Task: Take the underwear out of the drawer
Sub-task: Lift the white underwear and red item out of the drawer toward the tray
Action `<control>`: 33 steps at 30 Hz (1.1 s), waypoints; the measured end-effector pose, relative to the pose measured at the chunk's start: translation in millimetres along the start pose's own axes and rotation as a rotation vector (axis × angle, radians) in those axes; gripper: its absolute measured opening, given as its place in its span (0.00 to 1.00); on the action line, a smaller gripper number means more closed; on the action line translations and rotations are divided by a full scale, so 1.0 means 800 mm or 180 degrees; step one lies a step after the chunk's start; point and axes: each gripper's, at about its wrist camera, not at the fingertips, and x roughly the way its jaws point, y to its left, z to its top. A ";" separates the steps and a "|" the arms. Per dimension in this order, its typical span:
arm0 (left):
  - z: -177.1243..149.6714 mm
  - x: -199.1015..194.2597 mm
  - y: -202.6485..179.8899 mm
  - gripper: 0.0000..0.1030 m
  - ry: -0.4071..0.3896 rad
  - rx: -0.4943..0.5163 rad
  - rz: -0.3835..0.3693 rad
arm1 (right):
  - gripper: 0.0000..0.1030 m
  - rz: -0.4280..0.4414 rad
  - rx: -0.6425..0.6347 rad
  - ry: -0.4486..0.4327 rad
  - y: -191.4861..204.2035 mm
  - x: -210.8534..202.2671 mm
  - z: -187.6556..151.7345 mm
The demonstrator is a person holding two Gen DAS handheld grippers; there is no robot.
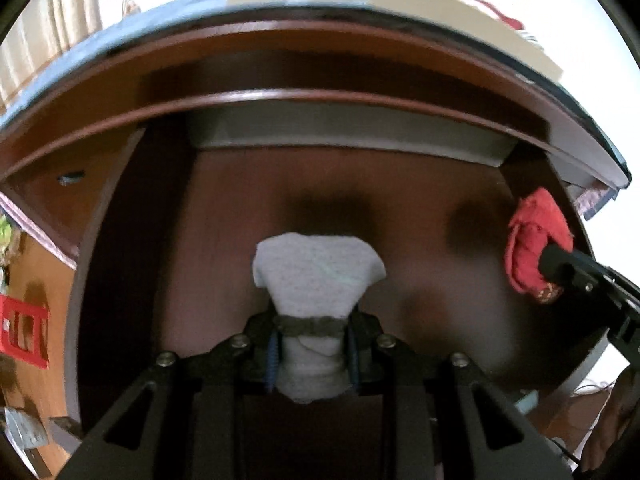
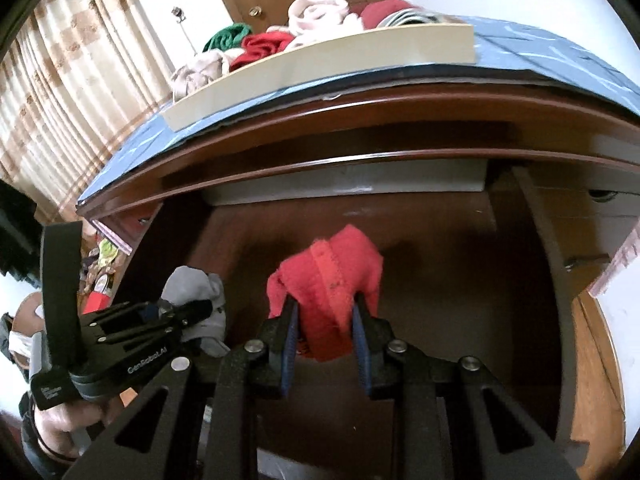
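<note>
Black gripper fingers fill the bottom of both wrist views, each pair closed on a piece of underwear above the open drawer [image 1: 132, 240]. From the left wrist camera, the left gripper [image 1: 312, 354] has its blue-lined pads pressed narrowly against a pale grey garment [image 1: 316, 276], which bunches between the jaws, is crossed by a dark elastic band, and fans out wider beyond the fingertips. From the right wrist camera, the right gripper [image 2: 325, 336] is clamped in the same narrow way on a red garment [image 2: 326, 280], whose folded cloth with a stitched seam stands up past the pads. Both pieces hang clear of the dark brown drawer floor, which lies bare under them, with a pale grey back wall [image 2: 344, 186] beyond. Each gripper shows in the other's view: the right one comes in at the right edge of the left view with the red bundle at its tip, and the left one sits at the lower left of the right view with the grey cloth, a person's hand [image 2: 64, 416] around its handle. Above the drawer runs the rounded wooden top of the dresser [image 2: 360, 120], covered by a dark blue mat [image 2: 540, 52]. On that mat rests a cream tray [image 2: 320, 64] heaped with rolled garments in red, green, pink and beige. Striped beige curtains [image 2: 72, 80] hang at the left.
</note>
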 end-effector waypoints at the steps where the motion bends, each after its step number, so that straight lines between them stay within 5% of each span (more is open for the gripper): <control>1: 0.000 -0.006 -0.006 0.24 -0.0064 0.0027 0.0040 | 0.27 -0.0016 0.0010 -0.0039 -0.001 -0.004 -0.002; 13: -0.007 -0.050 -0.033 0.24 -0.0588 0.0160 0.0246 | 0.27 -0.0049 0.0025 -0.0430 -0.007 -0.057 -0.015; 33: -0.018 -0.114 -0.003 0.24 -0.1139 0.0239 0.0281 | 0.27 -0.0149 -0.0142 -0.0951 0.006 -0.117 -0.016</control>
